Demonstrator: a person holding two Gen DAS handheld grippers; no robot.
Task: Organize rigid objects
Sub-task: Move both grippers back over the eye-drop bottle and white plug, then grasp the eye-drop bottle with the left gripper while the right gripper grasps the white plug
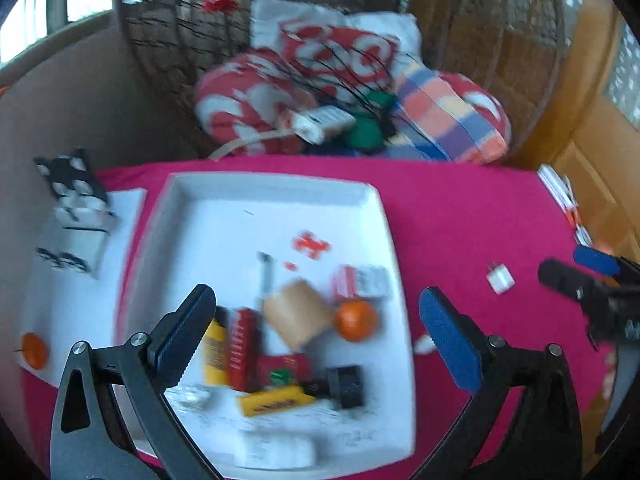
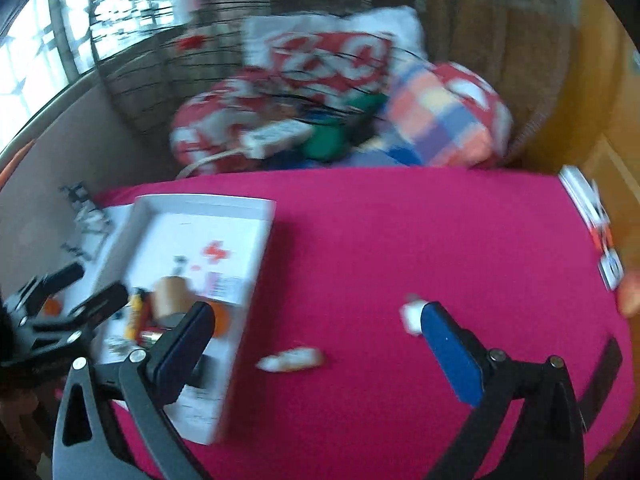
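Our left gripper (image 1: 316, 332) and right gripper (image 2: 318, 340) hang wide open, jaws empty; the tray (image 1: 280, 188) looks mostly filled, while a charger (image 1: 500, 278) and tube (image 2: 292, 358) remain on the table (image 2: 400, 240).

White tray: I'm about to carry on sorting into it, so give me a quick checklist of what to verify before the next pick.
1. Left gripper empty, jaws wide: ok.
2. Right gripper empty, jaws wide: ok.
3. White tray has bare floor at its far end: ok.
4. Everything gathered: not ok; white plug adapter and small white piece lie on the pink cloth, one orange sits left of the tray.
5. Views sharp enough to aim: not ok, blurred.
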